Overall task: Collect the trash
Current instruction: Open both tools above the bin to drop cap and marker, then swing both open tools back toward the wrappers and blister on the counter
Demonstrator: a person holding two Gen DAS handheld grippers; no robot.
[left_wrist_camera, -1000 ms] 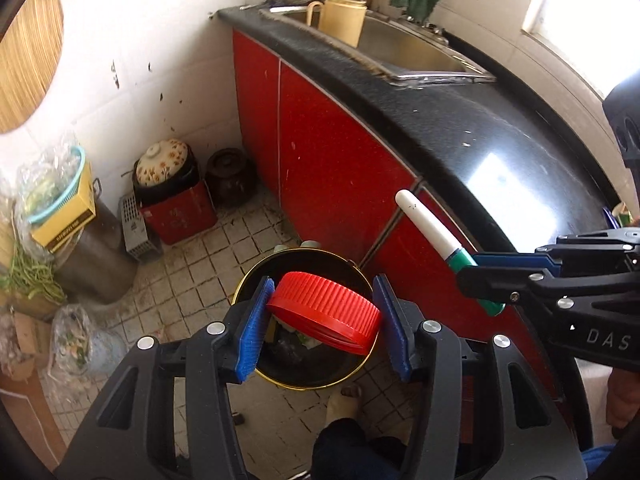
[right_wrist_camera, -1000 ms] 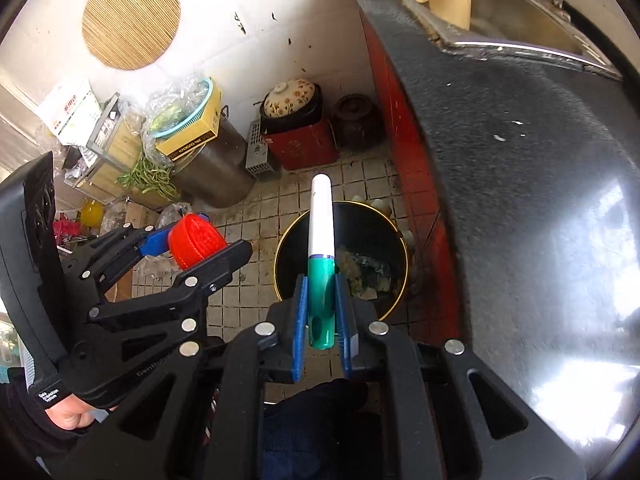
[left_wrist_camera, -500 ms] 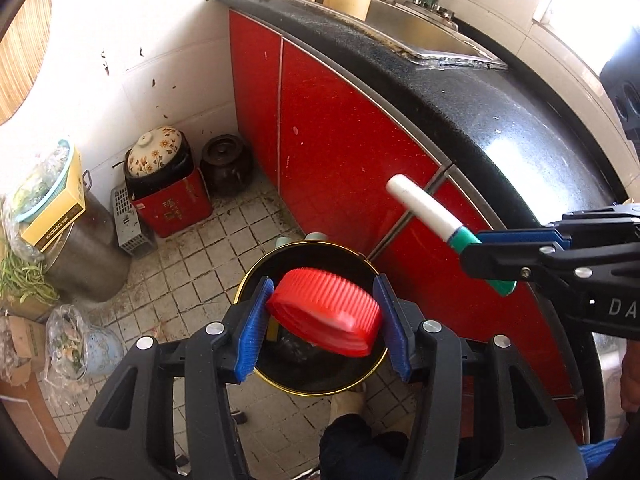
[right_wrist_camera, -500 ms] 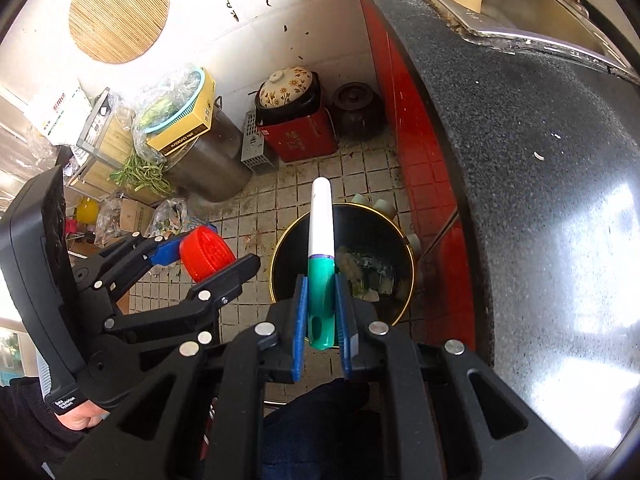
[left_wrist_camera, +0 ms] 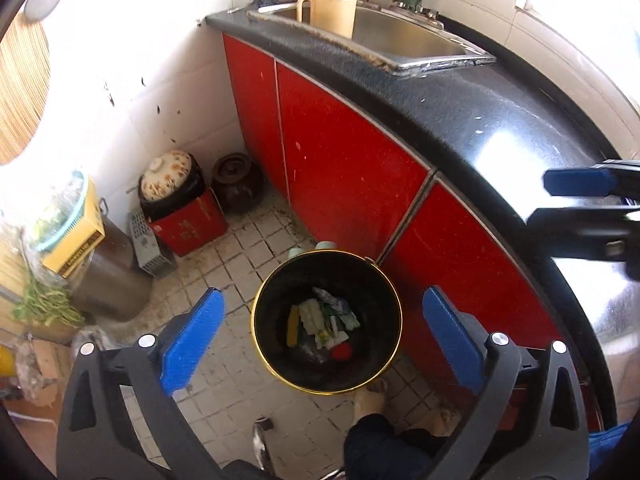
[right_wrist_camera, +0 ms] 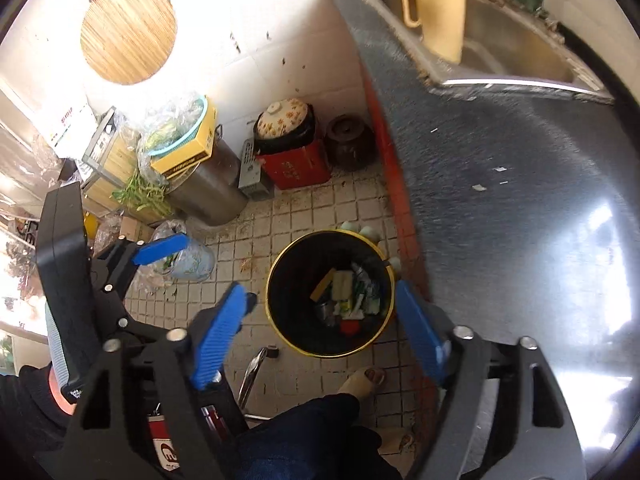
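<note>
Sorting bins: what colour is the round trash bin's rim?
Gold-yellow rim on the black round trash bin, clearest in the left wrist view.

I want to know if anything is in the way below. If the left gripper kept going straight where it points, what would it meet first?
The left gripper, jaws opening with nothing between them, points down into the black bin. The way looks free to the trash inside; probably the red cap or the scraps around it, though depth is unclear.

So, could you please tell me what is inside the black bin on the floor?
In the black bin: a red cap, a yellow strip and white and green scraps. Anything beneath that pile is covered.
</note>
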